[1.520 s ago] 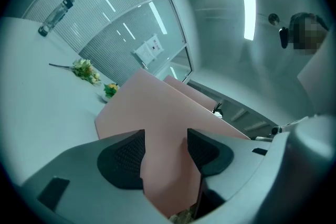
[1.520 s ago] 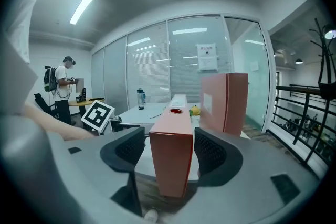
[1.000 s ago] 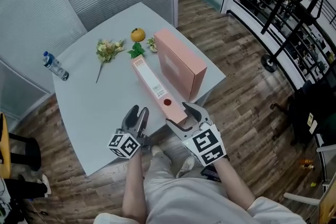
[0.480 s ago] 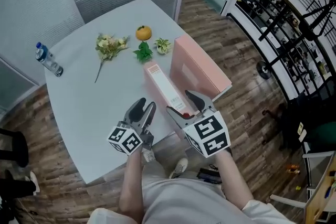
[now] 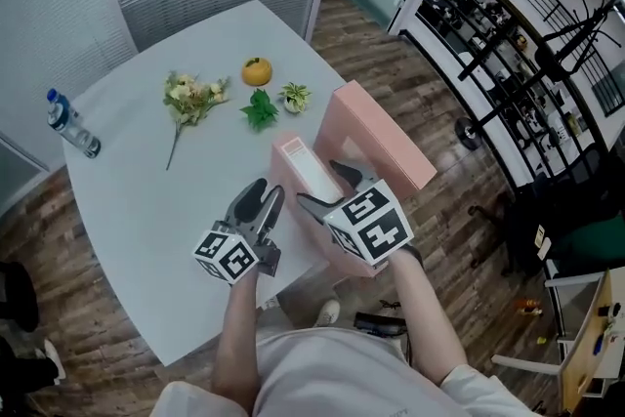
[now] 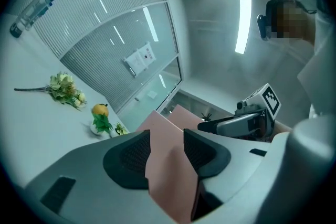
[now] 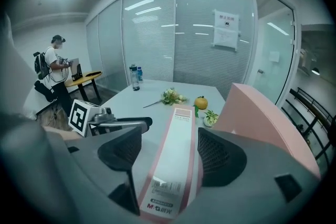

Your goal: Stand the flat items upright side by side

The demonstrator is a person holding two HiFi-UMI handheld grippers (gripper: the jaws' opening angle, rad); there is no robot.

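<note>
A person works two handheld grippers over a pale grey table (image 5: 146,200), both set on a pink box file (image 5: 305,173) whose white-labelled spine faces up. The left gripper (image 5: 266,193), its jaws having just been closing, is clamped on the file's pink side panel, with both pads against it. The right gripper (image 5: 320,186) straddles the spine from the near end; its jaws have just been opening and stand wide, one pad clear of the label. The file sits just beside a second pink box file (image 5: 379,137), which stands on edge at the table's right side. Farther back lie a flower sprig (image 5: 190,98), an orange (image 5: 257,71), green leaves (image 5: 259,109), a small plant (image 5: 294,97) and, well apart at left, a water bottle (image 5: 70,124)
</note>
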